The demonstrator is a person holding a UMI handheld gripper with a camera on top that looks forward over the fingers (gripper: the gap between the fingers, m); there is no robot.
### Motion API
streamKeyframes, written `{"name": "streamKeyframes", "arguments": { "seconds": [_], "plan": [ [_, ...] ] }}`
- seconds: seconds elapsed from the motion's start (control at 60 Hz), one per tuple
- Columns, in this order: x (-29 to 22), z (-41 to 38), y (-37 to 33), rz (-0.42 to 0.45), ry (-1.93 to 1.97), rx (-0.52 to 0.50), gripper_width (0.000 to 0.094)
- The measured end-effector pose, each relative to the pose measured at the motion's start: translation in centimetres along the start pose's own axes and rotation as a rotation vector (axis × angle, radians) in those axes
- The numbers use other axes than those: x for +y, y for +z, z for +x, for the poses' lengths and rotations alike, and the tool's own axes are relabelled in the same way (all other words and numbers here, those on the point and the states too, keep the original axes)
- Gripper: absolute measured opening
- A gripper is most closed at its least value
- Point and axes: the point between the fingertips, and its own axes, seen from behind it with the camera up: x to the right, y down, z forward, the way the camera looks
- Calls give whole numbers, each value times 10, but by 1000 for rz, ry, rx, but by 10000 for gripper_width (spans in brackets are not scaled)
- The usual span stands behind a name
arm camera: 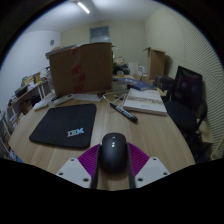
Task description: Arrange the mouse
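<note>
Claw [112, 172]: closed on the mouse, one purple pad [88, 158] against each of its sides.
Mouse [112, 152]: dark, held between the fingers, its nose pointing away from the camera; it sits just nearer than the mat, off the mat's near right corner. Whether it rests on the desk or is lifted cannot be told.
Mat [66, 124]: black, with white lettering in the middle, lying flat on the desk.
Desk [150, 132]: light wood, round-edged, carrying all the things here.
Remote [122, 112]: slim dark thing, just right of the mat, lying aslant.
Papers [146, 101]: a white stack, right of the mat and beyond the remote.
Box [80, 66]: large brown carton, standing upright beyond the mat's far edge.
Chair [188, 95]: black, well right of the mat, at the desk's far side.
</note>
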Motion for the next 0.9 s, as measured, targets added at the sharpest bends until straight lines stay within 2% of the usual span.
{"name": "streamKeyframes", "arguments": {
  "seconds": [0.083, 0.167, 0.2, 0.317, 0.417, 0.517, 0.65, 0.783, 0.9],
  "plan": [
    [1, -2, -3, -31, 20, -51, 385],
    [-2, -3, -8, -108, 119, -105, 387],
    [-14, 1, -12, -110, 146, -112, 386],
    [-104, 13, -26, 41, 109, -105, 389],
    [-185, -18, -29, 170, 66, -148, 388],
    [-227, -67, -22, 229, 23, -181, 387],
    [-209, -141, 20, 185, -16, -209, 384],
    [-135, -184, 62, 20, -52, -175, 386],
    [-81, -194, 83, -58, -119, -122, 385]
  ]
}}
